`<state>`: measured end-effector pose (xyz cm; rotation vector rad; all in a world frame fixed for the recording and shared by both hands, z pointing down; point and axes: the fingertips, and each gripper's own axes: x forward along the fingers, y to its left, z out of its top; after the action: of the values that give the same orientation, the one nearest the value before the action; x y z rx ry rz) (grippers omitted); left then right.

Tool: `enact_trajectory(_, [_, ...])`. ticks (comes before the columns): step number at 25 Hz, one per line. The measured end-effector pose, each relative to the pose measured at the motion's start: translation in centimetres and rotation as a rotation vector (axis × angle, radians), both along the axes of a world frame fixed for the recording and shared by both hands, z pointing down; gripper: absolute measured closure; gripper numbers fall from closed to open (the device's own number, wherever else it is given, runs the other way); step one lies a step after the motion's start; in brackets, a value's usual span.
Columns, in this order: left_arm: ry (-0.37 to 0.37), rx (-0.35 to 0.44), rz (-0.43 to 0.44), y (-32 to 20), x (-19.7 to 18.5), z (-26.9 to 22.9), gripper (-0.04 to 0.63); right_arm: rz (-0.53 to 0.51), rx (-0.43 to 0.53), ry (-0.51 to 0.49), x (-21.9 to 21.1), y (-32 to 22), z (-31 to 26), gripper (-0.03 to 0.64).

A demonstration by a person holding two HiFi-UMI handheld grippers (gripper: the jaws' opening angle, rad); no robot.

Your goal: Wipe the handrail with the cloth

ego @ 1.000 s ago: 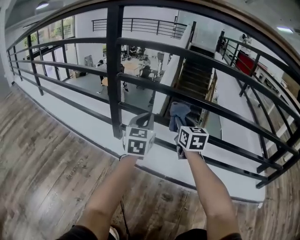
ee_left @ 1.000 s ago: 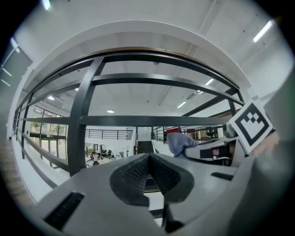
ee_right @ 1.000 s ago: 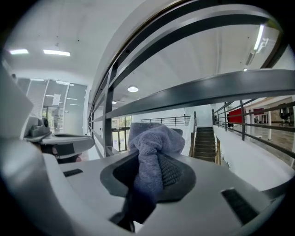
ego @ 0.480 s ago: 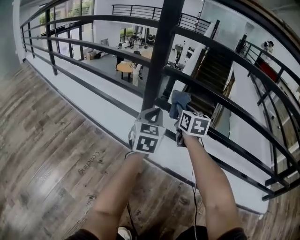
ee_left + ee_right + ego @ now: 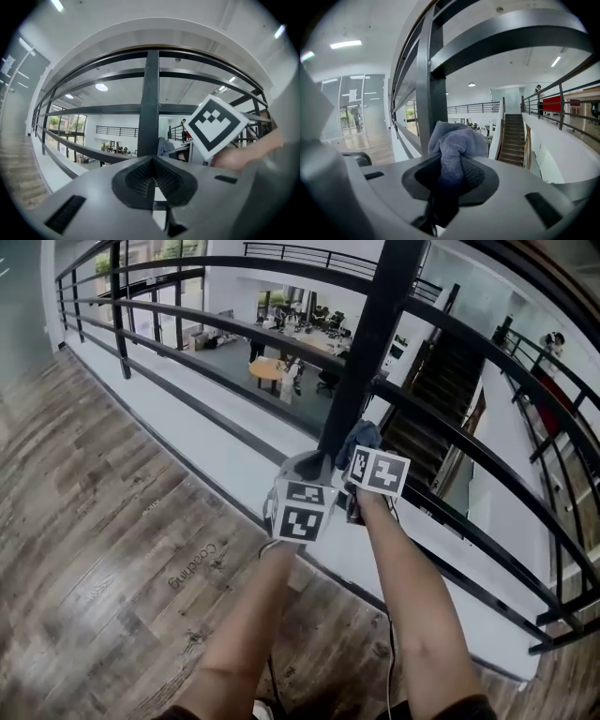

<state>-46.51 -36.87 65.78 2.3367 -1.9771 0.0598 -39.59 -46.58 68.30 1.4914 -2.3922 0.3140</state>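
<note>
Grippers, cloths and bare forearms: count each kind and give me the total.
Grippers: 2, the left gripper with jaws together on nothing, the right gripper with jaws shut on the cloth
Cloths: 1, the blue-grey cloth
Bare forearms: 2, the left forearm and the right forearm
Total: 5
</note>
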Motion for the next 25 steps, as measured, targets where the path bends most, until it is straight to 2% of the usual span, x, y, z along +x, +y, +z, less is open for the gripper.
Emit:
enact_trajectory(4, [-0.016,-0.025,0.004,-0.2,0.4,0.9,0.597,-0.009,-0.01,0.05,0.3,0.3,0.2,0.526])
enact_trajectory(7, [-0.056,-0.032,0.015,-0.3,1.7,0.8,0.597,-0.001,0.002,0.064,1.5,0.4,-0.1,0.526])
enact_trajectory(15, [-0.081,-0.031,0.028,0.0,4.9,-0.3,0.597,0.05,-0.012,0.053,8.0,1.6,-0.3,0.526])
enact_trajectory(20, [-0.116,-0.041,0.088,0.1,9.1,-0.3,0.597,0.088,-0.026,0.051,13.3,2.8,-0.3,0.526])
enact_trajectory(25, [-0.154,-0.035,0.163,0.3,15.3,-0.9,0.597,0.135,-0.028,0.071,20.2,4.3,-0.2,0.526])
